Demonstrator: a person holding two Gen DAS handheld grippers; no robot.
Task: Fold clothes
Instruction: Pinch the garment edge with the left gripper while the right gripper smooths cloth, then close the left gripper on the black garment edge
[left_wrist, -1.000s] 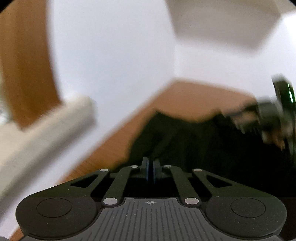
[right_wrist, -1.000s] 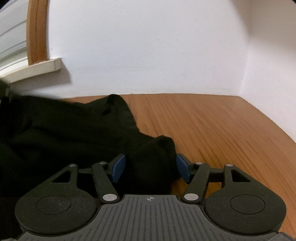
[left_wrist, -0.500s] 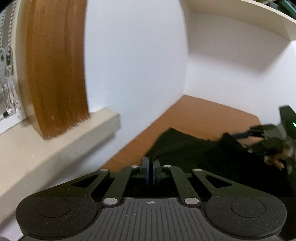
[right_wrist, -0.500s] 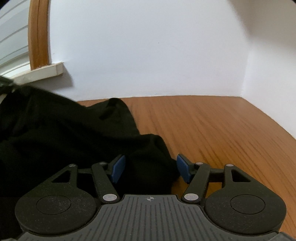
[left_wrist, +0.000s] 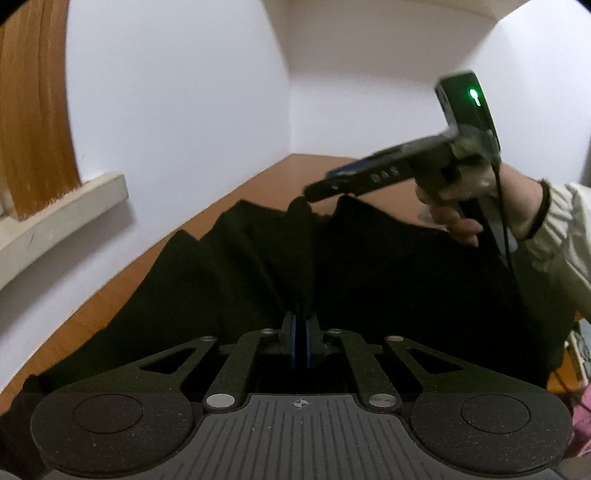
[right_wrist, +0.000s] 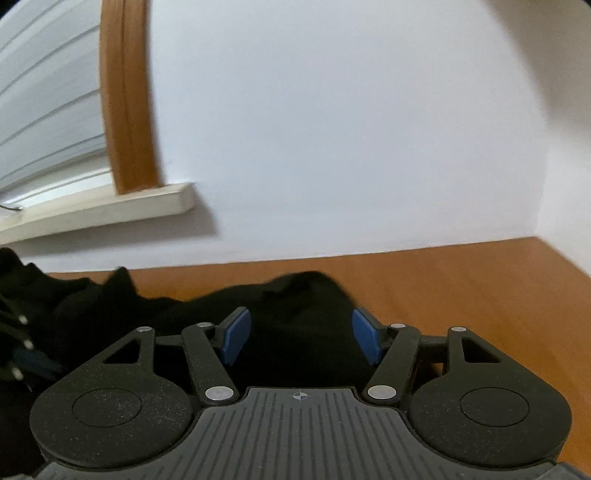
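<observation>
A black garment lies spread and rumpled on a wooden table. My left gripper is shut on a fold of the garment, which fans out ahead of it. My right gripper is open, its blue pads on either side of a raised hump of the same black cloth. In the left wrist view the right gripper shows above the garment's far edge, held by a hand. Whether its pads touch the cloth is unclear.
White walls close the table's back and right side. A white sill with a wooden frame and blinds sits at the back left. Pink and other items show at the table's right edge.
The left gripper has swung right and lifted, still shut on the cloth. The right gripper has risen and tilted up, staying open; the cloth hump has shifted beneath it.
</observation>
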